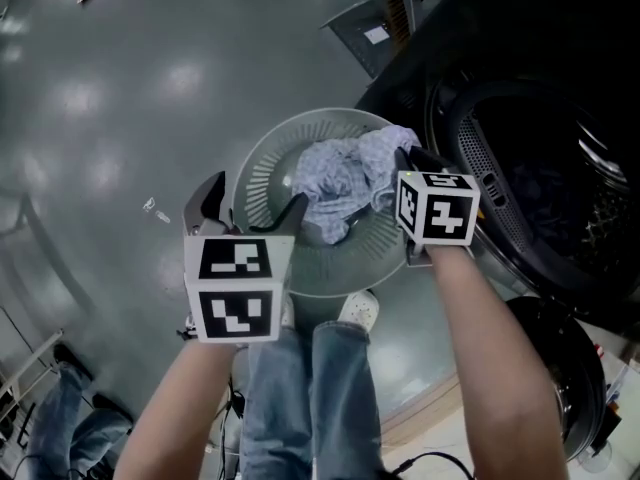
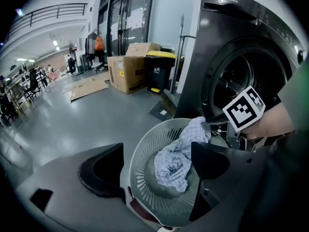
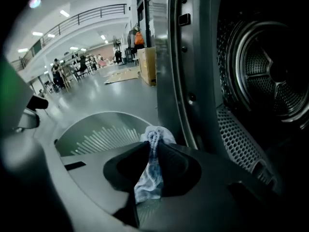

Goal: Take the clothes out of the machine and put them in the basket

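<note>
Currently we log the right hand-held gripper (image 3: 153, 151) pinching a fold of the garment (image 1: 338, 183) at the basket's (image 1: 262, 150) right rim. The cloth trails down-left toward frame centre. The left hand-held gripper (image 1: 252, 204) is open and empty at lower left, farther from the fold.

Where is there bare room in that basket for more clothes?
The basket is bare on its left half, between the cloth and the rim, under the open left gripper. Its right side, by the machine, is crowded: the cloth is heaped there with the right gripper shut on it.
</note>
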`<move>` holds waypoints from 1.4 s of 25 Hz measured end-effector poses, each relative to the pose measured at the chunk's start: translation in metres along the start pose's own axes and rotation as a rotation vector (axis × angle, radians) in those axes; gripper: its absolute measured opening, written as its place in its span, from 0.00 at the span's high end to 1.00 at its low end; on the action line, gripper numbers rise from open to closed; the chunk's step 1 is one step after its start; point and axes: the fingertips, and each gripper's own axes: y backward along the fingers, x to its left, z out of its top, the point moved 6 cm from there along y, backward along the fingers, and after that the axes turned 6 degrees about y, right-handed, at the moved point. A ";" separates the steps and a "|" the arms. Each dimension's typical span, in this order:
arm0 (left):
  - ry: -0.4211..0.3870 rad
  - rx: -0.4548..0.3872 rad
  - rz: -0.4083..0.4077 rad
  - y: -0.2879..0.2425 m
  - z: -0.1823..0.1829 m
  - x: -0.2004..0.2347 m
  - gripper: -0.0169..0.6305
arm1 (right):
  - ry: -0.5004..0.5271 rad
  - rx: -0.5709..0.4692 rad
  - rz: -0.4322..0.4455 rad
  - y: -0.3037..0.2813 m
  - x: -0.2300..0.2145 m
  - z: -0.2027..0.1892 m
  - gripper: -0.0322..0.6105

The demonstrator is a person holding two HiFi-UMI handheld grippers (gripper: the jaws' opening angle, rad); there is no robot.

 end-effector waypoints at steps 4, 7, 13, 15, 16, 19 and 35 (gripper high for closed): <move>-0.010 -0.013 -0.010 0.003 0.003 -0.009 0.32 | -0.035 0.014 0.290 0.011 0.037 -0.011 0.86; -0.035 -0.025 -0.026 0.008 0.006 -0.019 0.32 | 0.064 0.064 0.494 0.023 0.071 -0.027 0.86; -0.054 -0.024 -0.041 0.015 0.005 -0.034 0.32 | 0.201 0.075 0.429 0.035 0.081 -0.045 0.12; -0.056 -0.024 -0.047 0.015 0.003 -0.041 0.32 | 0.208 0.044 0.327 0.037 0.062 -0.044 0.12; -0.057 -0.023 -0.051 0.015 0.002 -0.045 0.32 | 0.193 0.034 0.280 0.039 0.051 -0.043 0.12; -0.064 -0.019 -0.064 0.014 -0.002 -0.057 0.32 | 0.148 0.019 0.158 0.046 0.015 -0.042 0.12; -0.062 0.050 -0.124 -0.010 0.008 -0.110 0.32 | 0.284 0.228 -0.375 0.091 -0.133 -0.072 0.13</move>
